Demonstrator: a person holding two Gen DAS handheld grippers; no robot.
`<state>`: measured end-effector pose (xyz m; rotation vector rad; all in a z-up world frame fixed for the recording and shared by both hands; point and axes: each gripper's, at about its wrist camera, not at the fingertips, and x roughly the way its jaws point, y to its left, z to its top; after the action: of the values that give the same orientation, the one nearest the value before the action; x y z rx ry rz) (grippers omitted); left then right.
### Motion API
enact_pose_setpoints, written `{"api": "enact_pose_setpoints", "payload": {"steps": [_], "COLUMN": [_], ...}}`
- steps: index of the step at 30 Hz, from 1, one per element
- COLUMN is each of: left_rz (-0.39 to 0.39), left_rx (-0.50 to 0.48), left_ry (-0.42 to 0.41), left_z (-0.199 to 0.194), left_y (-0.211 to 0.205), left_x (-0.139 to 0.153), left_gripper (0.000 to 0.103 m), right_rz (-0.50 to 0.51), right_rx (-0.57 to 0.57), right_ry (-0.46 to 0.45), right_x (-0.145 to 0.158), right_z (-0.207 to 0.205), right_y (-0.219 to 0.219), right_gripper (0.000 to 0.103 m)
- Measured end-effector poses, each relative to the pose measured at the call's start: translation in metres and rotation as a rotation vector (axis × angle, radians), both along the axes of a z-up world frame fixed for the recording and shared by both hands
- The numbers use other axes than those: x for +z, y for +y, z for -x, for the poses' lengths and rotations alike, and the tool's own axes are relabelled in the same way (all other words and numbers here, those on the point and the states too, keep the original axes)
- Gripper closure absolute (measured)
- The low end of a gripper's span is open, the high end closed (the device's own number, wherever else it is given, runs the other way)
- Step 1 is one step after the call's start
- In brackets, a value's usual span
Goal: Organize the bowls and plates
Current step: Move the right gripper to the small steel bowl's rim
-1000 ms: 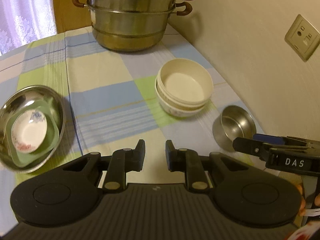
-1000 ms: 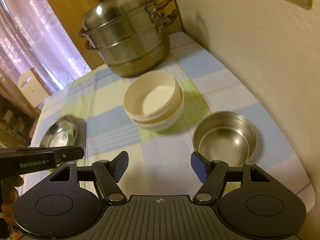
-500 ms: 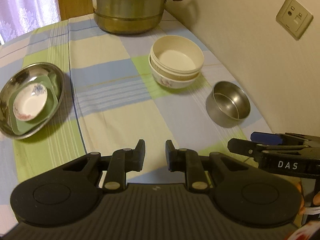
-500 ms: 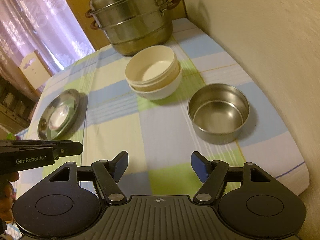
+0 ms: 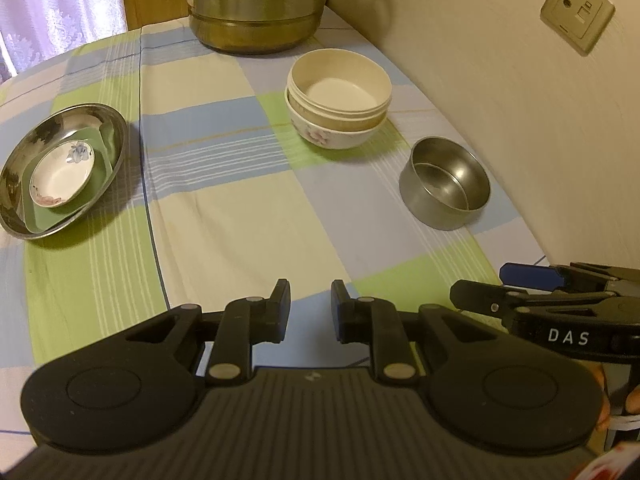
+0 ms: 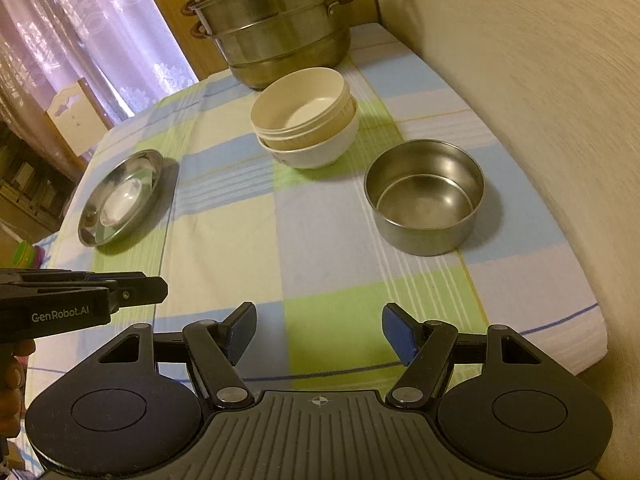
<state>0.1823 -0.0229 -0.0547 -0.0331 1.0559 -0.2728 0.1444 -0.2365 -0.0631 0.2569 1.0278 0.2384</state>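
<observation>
On checked cloth, round steel bowl (image 6: 425, 196), nested cream bowls (image 5: 339, 96), both grippers' fingers spread, empty.

Dim warm indoor light, fisheye-bent edges, blurred right wall.

At the far end of the table in front of me, a tall steel steamer pot (image 5: 256, 4) with brown handles is standing on the checked tablecloth (image 5: 224, 208), which is covering the whole top in blue, green and cream squares. A wall socket plate (image 5: 576, 10) is sitting on the cream wall (image 5: 500, 80) to my right. Purple lace curtains (image 6: 92, 36) are hanging behind, and a small white chair back (image 6: 74, 114) is showing beside them.
</observation>
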Motion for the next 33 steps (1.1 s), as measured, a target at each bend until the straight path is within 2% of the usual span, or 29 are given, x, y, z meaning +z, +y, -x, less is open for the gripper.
{"api": "enact_pose_setpoints", "payload": {"steps": [9, 18, 29, 33], "left_rz": [-0.005, 0.009, 0.024, 0.038], "left_rx": [-0.001, -0.053, -0.148, -0.188], "left_ry": [-0.003, -0.020, -0.022, -0.049], "left_z": [0.013, 0.016, -0.017, -0.035], "left_y": [-0.017, -0.039, -0.060, -0.067], "left_x": [0.000, -0.001, -0.009, -0.014], "left_gripper": [0.084, 0.084, 0.084, 0.084], "right_rz": [-0.003, 0.021, 0.053, 0.084], "right_rx": [0.007, -0.014, -0.126, -0.180], "right_ry": [0.013, 0.012, 0.032, 0.027], "right_x": [-0.004, -0.006, -0.013, -0.018], "right_z": [0.008, 0.012, -0.006, -0.017], "right_y": [-0.015, -0.031, -0.053, -0.065], "right_gripper": [0.034, 0.034, 0.034, 0.034]}}
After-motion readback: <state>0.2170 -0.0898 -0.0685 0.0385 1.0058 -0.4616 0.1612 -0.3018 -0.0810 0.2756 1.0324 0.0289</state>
